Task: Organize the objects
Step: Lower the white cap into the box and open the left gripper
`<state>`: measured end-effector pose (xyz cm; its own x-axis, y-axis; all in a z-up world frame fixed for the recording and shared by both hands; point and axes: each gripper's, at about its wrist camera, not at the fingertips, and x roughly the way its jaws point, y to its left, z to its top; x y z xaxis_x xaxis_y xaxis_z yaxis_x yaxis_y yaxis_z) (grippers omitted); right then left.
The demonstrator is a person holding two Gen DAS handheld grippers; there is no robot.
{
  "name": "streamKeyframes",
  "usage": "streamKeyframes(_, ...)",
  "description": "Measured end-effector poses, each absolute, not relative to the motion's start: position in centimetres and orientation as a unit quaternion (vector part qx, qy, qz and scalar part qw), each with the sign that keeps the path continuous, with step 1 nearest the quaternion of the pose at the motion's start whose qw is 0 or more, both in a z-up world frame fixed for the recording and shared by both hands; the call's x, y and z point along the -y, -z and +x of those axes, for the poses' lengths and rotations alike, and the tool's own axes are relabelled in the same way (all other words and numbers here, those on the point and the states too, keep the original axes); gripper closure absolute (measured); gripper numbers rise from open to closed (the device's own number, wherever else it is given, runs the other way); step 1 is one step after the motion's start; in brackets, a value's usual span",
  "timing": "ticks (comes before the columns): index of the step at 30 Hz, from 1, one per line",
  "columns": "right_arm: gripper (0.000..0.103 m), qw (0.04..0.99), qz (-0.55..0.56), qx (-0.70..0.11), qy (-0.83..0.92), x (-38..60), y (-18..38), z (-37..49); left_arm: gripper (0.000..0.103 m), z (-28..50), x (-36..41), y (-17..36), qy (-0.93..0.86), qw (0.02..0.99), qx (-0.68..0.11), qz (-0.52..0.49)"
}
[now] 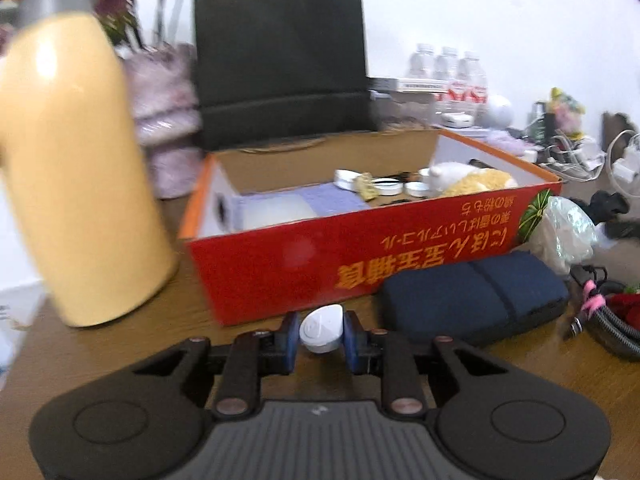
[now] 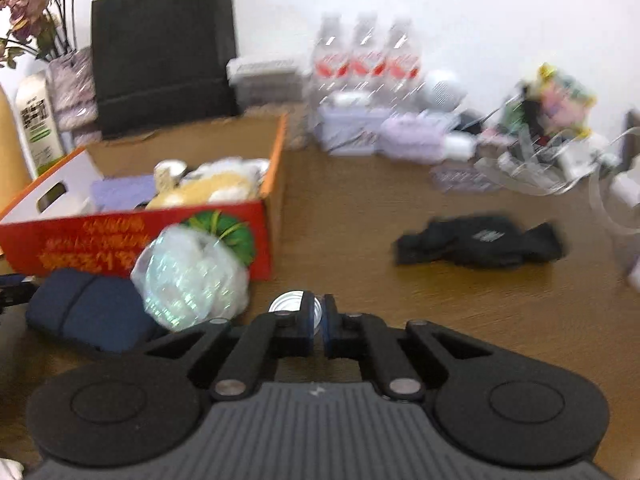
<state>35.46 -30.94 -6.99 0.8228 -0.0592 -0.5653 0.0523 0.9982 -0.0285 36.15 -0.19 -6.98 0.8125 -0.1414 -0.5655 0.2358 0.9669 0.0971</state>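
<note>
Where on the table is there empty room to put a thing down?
The widest bare wood lies between the red box and the black cloth, running back toward the water bottles. Another bare strip sits between the yellow bottle and the box. Right of the cloth, cables and clutter crowd the table.

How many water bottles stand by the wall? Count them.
3. The water bottles stand side by side against the wall, right of the black paper bag, behind the lavender boxes. Others may be hidden.
</note>
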Motion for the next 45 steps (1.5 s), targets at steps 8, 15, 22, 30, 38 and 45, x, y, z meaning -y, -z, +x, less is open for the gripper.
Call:
streamKeyframes(8,0.099,0.969,0.000,-0.229,-0.096,27.0,1.2,20.2,0.081,18.4,-0.8,0.5,0.140,0.965,-0.222,0.002)
streamKeyframes(15,0.099,0.947,0.014,-0.260,-0.188,24.2,1.6,10.3,0.081,8.5,-0.9,-1.2,0.183,0.954,-0.233,-0.034)
streamKeyframes(22,0.099,0.958,-0.007,-0.221,-0.183,24.4,0.0,9.4,0.081,7.4,-0.7,-2.4,0.177,0.962,-0.209,-0.025)
streamKeyframes(30,0.099,0.955,-0.010,-0.246,-0.168,24.4,1.1,13.7,0.081,13.1,-1.3,-1.1,0.203,0.942,-0.262,-0.061)
streamKeyframes(38,0.099,0.961,0.043,-0.214,-0.171,24.4,-4.1,32.2,0.081,32.2,-0.2,-4.4,0.230,0.927,-0.292,-0.050)
streamKeyframes(45,0.098,0.944,-0.016,-0.302,-0.132,20.2,-1.8,49.7,0.080,48.5,1.3,-1.8,0.176,0.897,-0.404,-0.038)
